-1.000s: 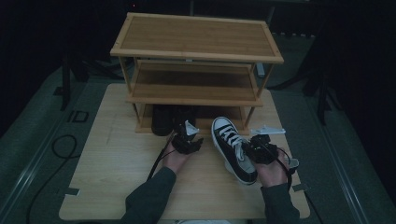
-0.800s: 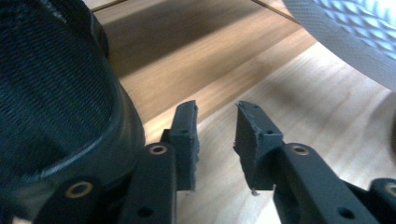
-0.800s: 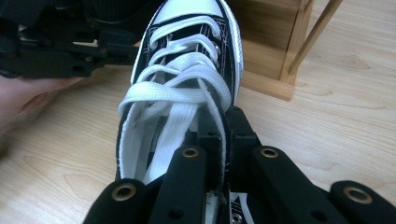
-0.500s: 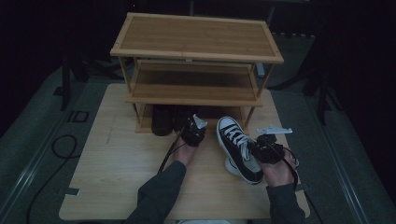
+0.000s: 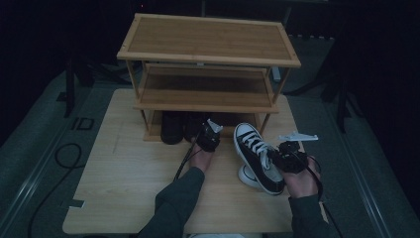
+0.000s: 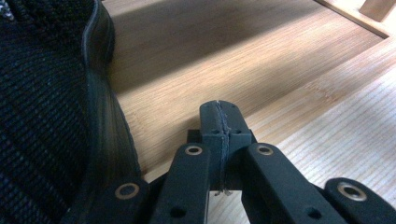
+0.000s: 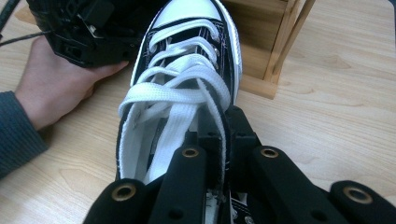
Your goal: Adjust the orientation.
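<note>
Gripping the black-and-white sneaker (image 5: pixel 258 157) by its collar, right gripper (image 7: pixel 219 140) jaws clamped, toe pointing to 12 o'clock at the rack (image 5: pixel 208 54), left gripper (image 6: pixel 219 122) jaws pressing together beside a dark shoe (image 6: pixel 46 116).

sneaker (image 5: pixel 258 156): black canvas high-top, white toe cap, white laces, white sole
state: laced loosely, collar wall pinched in the right hand-held gripper (image 7: pixel 219 154)
pose: tilted, toe up and aimed at the rack, heel end near the desk (image 5: pixel 124 168)
spot: right-front of the desk, just off the rack's bottom corner
</note>
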The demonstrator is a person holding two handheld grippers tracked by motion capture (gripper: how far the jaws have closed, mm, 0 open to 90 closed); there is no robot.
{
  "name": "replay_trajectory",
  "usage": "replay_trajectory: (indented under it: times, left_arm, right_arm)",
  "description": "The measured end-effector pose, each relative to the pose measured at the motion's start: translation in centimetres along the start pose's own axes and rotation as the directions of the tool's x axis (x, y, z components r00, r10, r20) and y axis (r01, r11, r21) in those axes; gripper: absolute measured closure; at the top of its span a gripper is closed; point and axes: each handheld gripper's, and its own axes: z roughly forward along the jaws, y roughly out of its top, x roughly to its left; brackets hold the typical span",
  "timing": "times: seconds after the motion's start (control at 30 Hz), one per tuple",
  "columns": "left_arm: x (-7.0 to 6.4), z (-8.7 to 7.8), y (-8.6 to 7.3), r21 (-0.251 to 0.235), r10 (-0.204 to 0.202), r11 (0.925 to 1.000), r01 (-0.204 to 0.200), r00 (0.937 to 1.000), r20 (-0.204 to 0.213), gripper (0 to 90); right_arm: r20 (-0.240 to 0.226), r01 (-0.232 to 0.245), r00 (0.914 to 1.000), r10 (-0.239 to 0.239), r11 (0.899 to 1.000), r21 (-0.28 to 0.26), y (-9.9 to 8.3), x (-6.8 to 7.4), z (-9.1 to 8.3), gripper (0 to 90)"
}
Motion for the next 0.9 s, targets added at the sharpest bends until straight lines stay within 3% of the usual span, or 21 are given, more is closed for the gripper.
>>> replay_trajectory:
  times: [0.3, 0.9]
  left_arm:
    - [0.3, 1.0, 0.4, 0.019, -0.045, 0.9988, 0.046, 0.9985, -0.031, 89.7]
    - [0.2, 1.1, 0.4, 0.017, -0.031, 0.9994, 0.031, 0.9989, -0.037, 90.0]
  right_arm:
    - [-0.017, 0.017, 0.9997, -0.017, 1.000, -0.013, 0.7, -0.5, -0.9, 87.4]
    - [-0.088, 0.033, 0.9954, -0.039, 0.997, -0.063, 2.9, -1.6, -3.2, 87.4]
